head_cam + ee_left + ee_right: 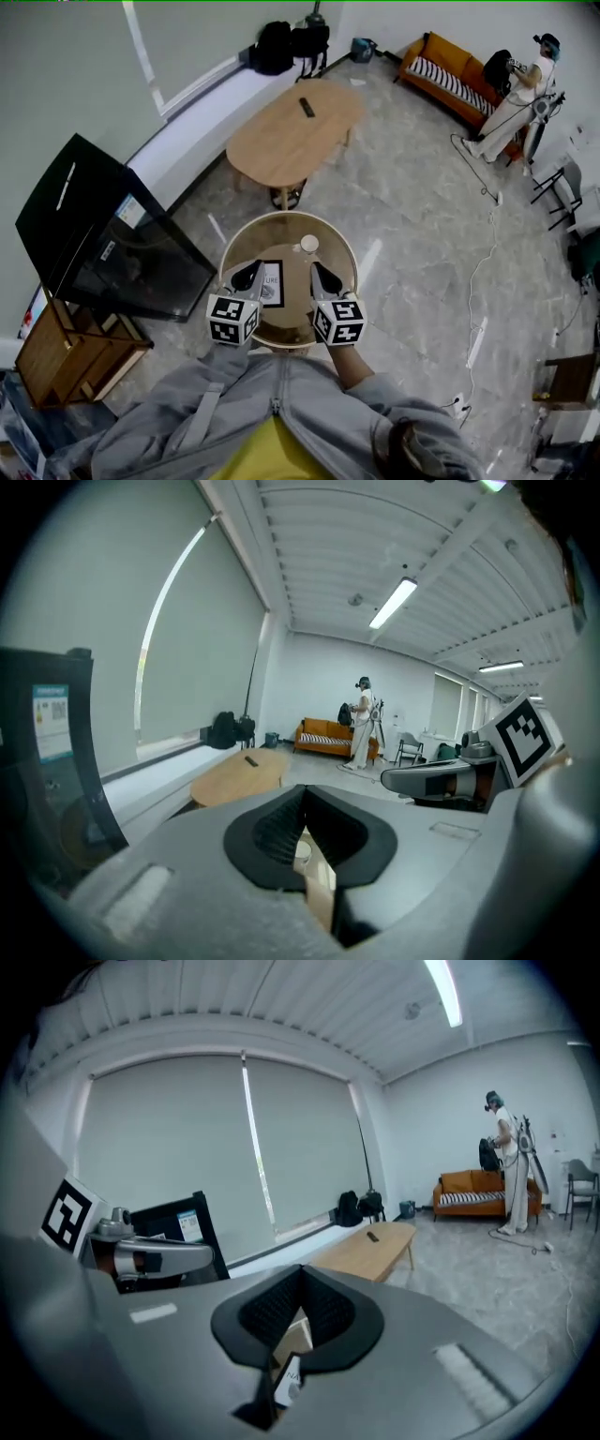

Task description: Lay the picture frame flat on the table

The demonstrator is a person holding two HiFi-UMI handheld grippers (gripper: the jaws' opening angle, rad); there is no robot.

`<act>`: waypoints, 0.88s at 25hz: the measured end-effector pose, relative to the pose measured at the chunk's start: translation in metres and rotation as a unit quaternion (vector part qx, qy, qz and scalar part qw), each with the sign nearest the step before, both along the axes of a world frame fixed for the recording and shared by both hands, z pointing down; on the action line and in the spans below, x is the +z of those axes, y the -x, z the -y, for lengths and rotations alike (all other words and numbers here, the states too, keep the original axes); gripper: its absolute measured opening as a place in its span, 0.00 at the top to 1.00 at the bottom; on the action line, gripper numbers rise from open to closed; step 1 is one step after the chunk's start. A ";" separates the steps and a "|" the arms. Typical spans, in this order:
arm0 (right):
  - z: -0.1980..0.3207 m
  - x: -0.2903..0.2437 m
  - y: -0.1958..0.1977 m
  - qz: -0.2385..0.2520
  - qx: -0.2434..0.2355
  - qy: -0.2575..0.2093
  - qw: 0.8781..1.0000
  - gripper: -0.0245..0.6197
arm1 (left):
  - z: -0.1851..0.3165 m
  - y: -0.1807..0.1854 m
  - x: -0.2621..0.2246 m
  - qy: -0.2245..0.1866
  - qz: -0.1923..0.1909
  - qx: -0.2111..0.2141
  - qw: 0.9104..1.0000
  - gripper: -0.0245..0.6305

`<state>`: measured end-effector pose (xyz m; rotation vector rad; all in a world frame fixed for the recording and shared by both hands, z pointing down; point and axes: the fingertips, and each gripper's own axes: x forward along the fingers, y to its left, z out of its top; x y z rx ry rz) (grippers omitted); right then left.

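A small round wooden table (333,246) stands right below me. On it a black picture frame (272,284) with a white mat shows its face upward; I cannot tell whether it lies flat or leans. A white cup (308,245) sits at the table's far side. My left gripper (248,274) hovers shut just left of the frame, my right gripper (324,277) shut just to its right, both empty. In the left gripper view the left gripper (302,803) shows closed jaws with the cup (301,854) below. The right gripper (300,1285) also shows closed jaws, with a strip of the frame (288,1382) below.
An oval wooden table (281,141) with a dark remote (307,107) stands farther off. A black screen (94,234) on a wooden stand (66,352) is at the left. An orange sofa (450,70) and a standing person (514,105) are at the far right; cables (478,281) run over the floor.
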<state>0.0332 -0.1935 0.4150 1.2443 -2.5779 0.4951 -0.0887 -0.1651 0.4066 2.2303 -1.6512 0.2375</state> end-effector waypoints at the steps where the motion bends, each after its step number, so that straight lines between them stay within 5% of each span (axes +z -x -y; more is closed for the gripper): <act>1: 0.001 -0.016 -0.002 0.004 0.003 -0.018 1.000 0.96 | 0.000 0.001 -0.015 -0.016 0.003 -0.003 1.000 0.96; 13: -0.019 -0.150 -0.016 0.025 0.018 -0.195 0.980 0.96 | -0.014 -0.014 -0.141 -0.166 0.052 -0.001 0.985 0.96; 22: -0.024 -0.158 -0.007 0.027 0.007 -0.210 0.977 0.96 | -0.017 -0.012 -0.147 -0.177 0.048 -0.002 0.983 0.96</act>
